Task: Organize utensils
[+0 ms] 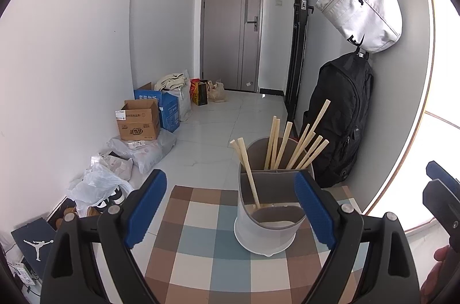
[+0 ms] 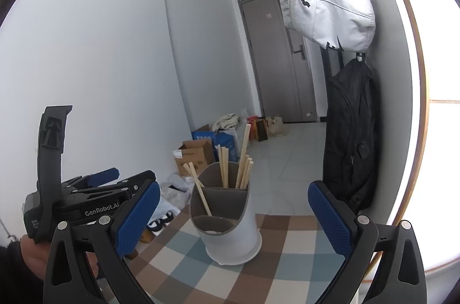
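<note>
While both jaws gape empty, chopsticks (image 1: 299, 144) stand in the utensil holder (image 1: 267, 220) on the checkered table (image 1: 201, 246).

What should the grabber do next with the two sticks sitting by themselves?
Probably the left gripper, open and empty, should close on the two chopsticks alone in the holder's middle compartment, since the other chopsticks all stand in the back one.

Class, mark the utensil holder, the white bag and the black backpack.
utensil holder (image 1: 266, 229), left wrist view, front wall.
white bag (image 2: 327, 7), right wrist view, middle of its fabric.
black backpack (image 1: 342, 114), left wrist view, main body.
</note>
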The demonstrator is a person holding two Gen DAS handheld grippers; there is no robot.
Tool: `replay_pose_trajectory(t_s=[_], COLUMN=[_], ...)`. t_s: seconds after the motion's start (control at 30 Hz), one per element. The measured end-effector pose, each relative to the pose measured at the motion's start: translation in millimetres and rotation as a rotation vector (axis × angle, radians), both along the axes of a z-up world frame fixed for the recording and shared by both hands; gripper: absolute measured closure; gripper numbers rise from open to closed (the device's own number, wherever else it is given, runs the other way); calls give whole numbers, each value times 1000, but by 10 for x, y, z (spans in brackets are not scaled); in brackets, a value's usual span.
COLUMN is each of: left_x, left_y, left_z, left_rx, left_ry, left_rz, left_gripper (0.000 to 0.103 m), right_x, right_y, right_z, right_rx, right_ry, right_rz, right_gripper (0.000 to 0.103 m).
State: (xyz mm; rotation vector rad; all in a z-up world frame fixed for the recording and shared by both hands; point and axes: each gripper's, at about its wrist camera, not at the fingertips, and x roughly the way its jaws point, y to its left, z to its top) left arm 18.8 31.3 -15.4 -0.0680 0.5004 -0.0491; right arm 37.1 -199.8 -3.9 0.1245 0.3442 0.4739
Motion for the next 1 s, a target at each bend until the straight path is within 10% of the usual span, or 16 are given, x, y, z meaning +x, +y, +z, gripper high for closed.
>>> replay_pose_trajectory(t_s=[1.0], left_x=[7], left_y=[14], left_z=[-15], left_rx=[-9], left_ry=[9], left_rz=[9], left_gripper=[16], right_x=[30], right_y=[13], right_z=[-17], right_rx=[-8], right_ry=[11], right_rz=[9], right_gripper=[0])
